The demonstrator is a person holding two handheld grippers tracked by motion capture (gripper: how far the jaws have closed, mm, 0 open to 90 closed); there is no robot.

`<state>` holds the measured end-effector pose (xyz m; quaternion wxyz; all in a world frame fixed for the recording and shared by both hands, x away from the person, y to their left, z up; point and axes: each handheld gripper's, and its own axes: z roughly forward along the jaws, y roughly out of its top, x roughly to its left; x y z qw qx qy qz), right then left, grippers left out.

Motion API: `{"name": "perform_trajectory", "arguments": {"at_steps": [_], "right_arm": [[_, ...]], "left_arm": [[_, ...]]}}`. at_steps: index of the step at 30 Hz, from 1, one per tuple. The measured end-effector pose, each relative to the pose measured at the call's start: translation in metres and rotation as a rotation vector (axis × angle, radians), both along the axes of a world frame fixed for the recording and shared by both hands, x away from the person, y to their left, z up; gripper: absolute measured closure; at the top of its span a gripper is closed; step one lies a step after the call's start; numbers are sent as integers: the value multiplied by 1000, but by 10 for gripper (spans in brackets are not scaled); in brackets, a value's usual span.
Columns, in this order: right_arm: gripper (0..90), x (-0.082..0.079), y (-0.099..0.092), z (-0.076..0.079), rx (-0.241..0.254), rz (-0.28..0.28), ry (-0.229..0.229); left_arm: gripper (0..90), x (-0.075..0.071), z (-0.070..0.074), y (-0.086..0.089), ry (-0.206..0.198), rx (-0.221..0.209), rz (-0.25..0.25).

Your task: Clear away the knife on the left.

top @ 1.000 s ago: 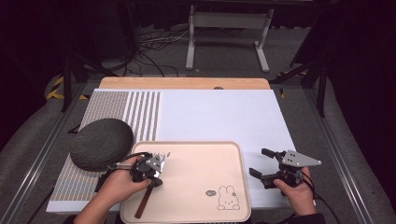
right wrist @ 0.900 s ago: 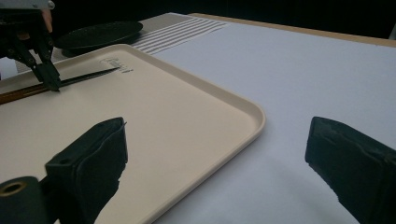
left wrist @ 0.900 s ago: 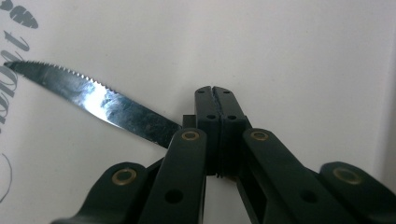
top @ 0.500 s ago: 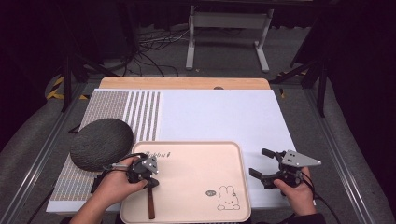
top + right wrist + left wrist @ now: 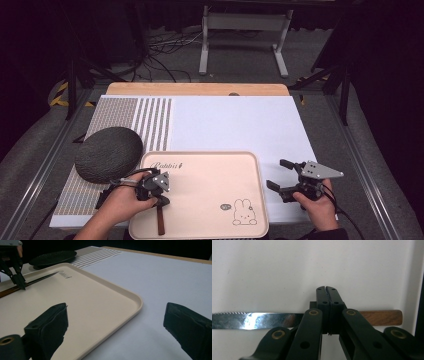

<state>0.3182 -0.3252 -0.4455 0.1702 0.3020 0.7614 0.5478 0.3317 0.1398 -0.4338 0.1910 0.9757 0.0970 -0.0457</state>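
1. The left tongs are pressed together on the knife, pinched where the steel blade meets the wooden handle; no gap is seen between the jaws.
2. The knife lies flat on the tray, straight below the left tongs, with the handle end toward the person and the blade pointing away.
3. The right tongs are spread wide with nothing between them, held over the white mat just beside the tray's right edge and well apart from the knife.
4. The knife is judged to be stiff and fairly light, with the weight likely biased to the steel blade; a grip near the junction should keep it close to balance.
5. The polished blade is judged slippery, and the edge is serrated, so the wooden handle is taken to be the surer place for the pads.
6. A thin, flat knife may swivel in a narrow pinch if it is lifted; a slow, level lift is advised.
7. The dark round pad lies beyond and to the left of the left tongs.
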Motion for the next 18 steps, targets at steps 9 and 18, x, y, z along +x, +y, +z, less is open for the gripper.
{"name": "perform_trajectory", "arguments": {"at_steps": [9, 18], "right_arm": [[64, 0, 0, 0, 0, 1, 0], [64, 0, 1, 0, -2, 4, 1]], "left_arm": [[900, -1, 0, 8, 8, 7, 23], [899, 2, 0, 17, 10, 2, 59]]}}
